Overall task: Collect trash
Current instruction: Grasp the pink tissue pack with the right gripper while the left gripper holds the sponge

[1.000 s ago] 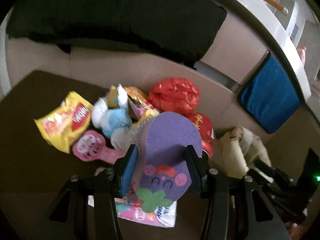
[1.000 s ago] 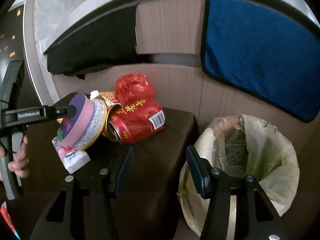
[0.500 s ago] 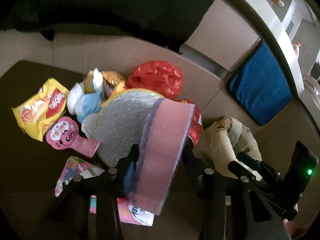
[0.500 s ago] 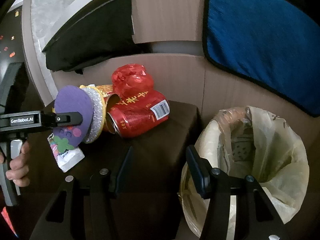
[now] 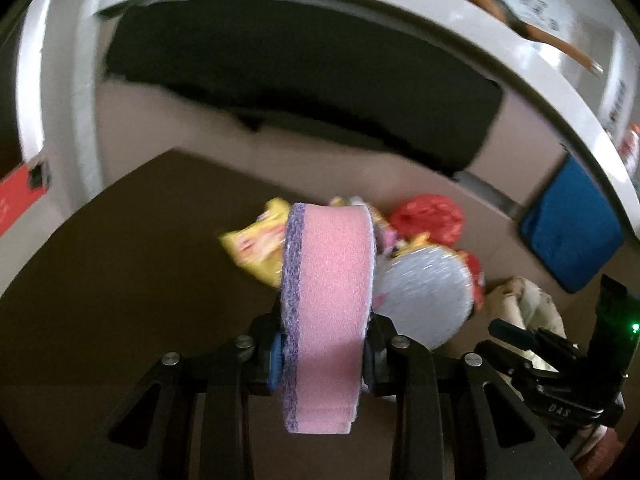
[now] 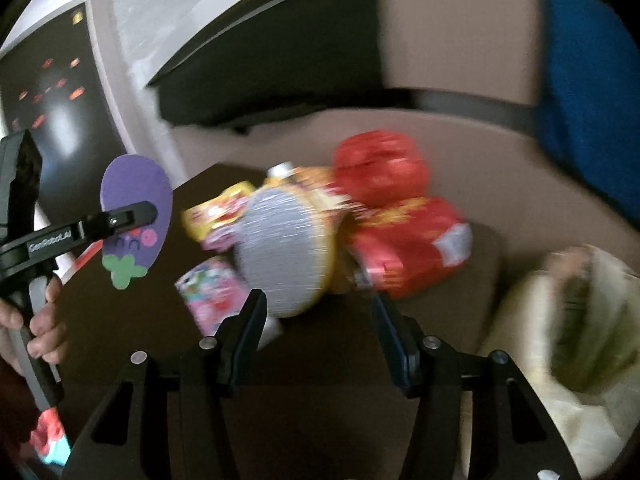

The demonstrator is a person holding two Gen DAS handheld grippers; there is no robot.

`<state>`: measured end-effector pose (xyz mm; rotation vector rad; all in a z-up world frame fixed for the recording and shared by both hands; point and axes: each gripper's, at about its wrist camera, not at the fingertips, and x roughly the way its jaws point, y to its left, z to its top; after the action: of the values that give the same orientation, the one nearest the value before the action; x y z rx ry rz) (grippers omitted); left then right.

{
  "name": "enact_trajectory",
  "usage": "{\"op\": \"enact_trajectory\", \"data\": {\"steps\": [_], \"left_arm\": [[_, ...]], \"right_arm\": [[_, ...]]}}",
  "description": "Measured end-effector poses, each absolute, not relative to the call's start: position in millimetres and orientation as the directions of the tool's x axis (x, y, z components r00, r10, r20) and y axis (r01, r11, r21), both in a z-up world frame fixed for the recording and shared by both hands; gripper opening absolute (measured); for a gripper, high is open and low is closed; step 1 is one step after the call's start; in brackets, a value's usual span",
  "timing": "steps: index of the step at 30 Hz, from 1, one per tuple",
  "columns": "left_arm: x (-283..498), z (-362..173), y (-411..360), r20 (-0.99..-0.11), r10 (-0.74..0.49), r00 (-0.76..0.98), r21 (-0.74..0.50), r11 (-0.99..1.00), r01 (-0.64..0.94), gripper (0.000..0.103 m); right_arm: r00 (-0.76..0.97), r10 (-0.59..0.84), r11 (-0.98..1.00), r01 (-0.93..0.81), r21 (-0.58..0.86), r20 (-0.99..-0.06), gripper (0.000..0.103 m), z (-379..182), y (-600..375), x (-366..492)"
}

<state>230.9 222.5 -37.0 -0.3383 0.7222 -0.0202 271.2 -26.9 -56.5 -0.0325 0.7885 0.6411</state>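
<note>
Between the left tool's [image 5: 322, 354] pads, the sponge [image 5: 326, 312] stands edge-on, upright.

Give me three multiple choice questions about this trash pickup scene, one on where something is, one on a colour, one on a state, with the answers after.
1. Where is the bin bag relative to the red can in the right wrist view?
A. To its right, off the dark table's edge
B. On top of it
C. To its left, beside the hand

2. What colour is the broad face of the sponge?
A. Green
B. Purple
C. White

3. What is the left gripper doing?
A. Standing open and empty
B. Clamped on the sponge
C. Clamped on the can

Answers:
1 A, the bag sits right of the can, past the table edge.
2 B, the face is purple with a small cartoon design.
3 B, its jaws have just been closing and press the sponge's two faces.
</note>
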Motion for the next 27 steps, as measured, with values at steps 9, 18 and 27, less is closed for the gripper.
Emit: {"op": "enact_trajectory", "data": {"steps": [9,18,27], "left_arm": [[191.5,-72.4,253.9,-0.709,-0.084,0.701,-0.313,0.927,-0.206,0.031],[179.1,-71.0,263.9,-0.689,-0.07,0.722,-0.335,0.914,-0.231,0.031],[173.8,-57.0,250.8,-0.676,-0.034,0.736,-0.306,0.921,-0.239,0.031]], "right_arm": [[0.353,0.549,0.703,-0.685,0.189,-0.758,0.051,-84.8,55.4,295.4],[0.33,0.501,0.666,-0.737,0.114,-0.8,0.053,-100.3,82.7,267.8],[0.364,0.487,0.7,-0.706,0.105,-0.794,0.041,-96.0,74.5,266.0]]}}
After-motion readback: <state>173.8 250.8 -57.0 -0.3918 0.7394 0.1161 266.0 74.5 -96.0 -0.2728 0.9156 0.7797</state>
